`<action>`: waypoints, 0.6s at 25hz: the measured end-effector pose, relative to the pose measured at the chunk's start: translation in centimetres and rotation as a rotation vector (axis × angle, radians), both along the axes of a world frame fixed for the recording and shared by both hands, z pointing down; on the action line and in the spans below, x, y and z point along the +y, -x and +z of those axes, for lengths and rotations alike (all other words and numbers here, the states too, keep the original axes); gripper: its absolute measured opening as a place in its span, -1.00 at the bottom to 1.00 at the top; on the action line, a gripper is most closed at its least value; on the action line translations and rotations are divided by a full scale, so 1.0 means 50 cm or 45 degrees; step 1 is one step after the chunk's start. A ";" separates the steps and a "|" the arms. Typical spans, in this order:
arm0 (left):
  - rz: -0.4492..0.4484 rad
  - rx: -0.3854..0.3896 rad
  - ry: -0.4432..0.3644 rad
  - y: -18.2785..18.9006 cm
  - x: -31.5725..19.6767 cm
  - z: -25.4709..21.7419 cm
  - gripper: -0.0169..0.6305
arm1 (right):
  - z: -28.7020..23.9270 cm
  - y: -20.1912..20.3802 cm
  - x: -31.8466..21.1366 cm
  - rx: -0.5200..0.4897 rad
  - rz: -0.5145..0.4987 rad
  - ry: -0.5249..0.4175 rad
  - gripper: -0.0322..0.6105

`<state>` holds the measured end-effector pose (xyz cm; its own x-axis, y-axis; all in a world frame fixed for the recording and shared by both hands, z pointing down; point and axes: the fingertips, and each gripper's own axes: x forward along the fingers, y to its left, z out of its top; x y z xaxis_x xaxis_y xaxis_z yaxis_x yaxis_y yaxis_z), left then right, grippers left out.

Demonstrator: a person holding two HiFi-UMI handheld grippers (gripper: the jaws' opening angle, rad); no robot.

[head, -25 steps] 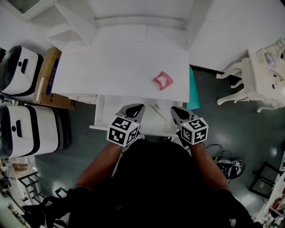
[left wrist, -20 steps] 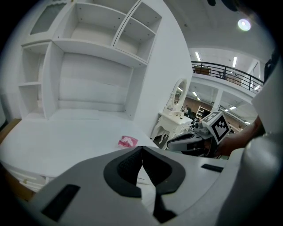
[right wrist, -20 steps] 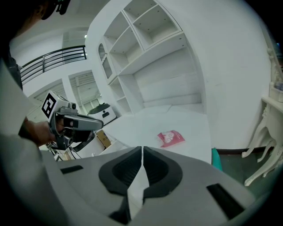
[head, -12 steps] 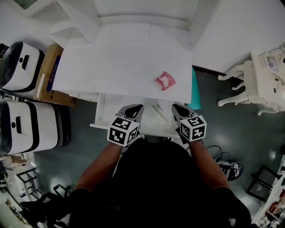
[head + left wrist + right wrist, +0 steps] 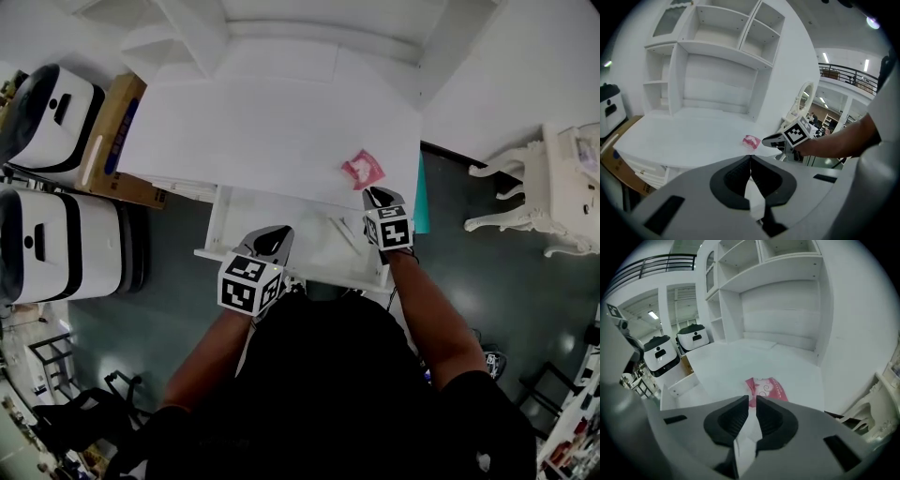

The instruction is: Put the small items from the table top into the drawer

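Note:
A pink packet (image 5: 362, 169) (image 5: 751, 141) (image 5: 766, 389) lies near the front right corner of the white desk top (image 5: 262, 131). Under the desk's front edge a white drawer (image 5: 208, 236) (image 5: 679, 385) stands pulled out, with a thin pale item (image 5: 339, 234) inside. My right gripper (image 5: 377, 194) (image 5: 771, 140) (image 5: 752, 401) hovers just short of the packet, jaws close together and holding nothing. Lower down, my left gripper (image 5: 275, 234) (image 5: 750, 157) hangs over the drawer's front, shut and empty.
Two white machines (image 5: 47, 122) (image 5: 56, 258) and a cardboard box (image 5: 117, 141) stand left of the desk. A white ornate side table (image 5: 562, 178) is at the right. White shelves (image 5: 281, 28) rise at the desk's back. A teal panel (image 5: 419, 202) hugs the right side.
My right gripper has moved forward from over the drawer up to the desk's front edge, close to the pink packet. The left gripper has stayed by the drawer.

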<state>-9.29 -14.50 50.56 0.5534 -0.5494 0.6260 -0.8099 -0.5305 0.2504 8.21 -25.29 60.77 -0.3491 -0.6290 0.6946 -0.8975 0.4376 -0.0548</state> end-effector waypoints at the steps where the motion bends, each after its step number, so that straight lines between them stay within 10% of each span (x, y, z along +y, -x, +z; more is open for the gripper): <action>1: -0.016 0.000 0.001 0.009 0.002 0.001 -0.91 | 0.010 0.005 -0.013 0.016 -0.005 0.004 -0.77; 15: -0.176 -0.001 0.024 0.092 0.037 0.009 -0.91 | 0.093 0.029 -0.080 0.253 -0.069 0.079 -0.63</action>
<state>-13.89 -12.67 51.01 0.4726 -0.6084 0.6376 -0.8752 -0.4088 0.2586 6.78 -29.30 65.43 -0.2337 -0.5670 0.7899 -0.8686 0.4868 0.0925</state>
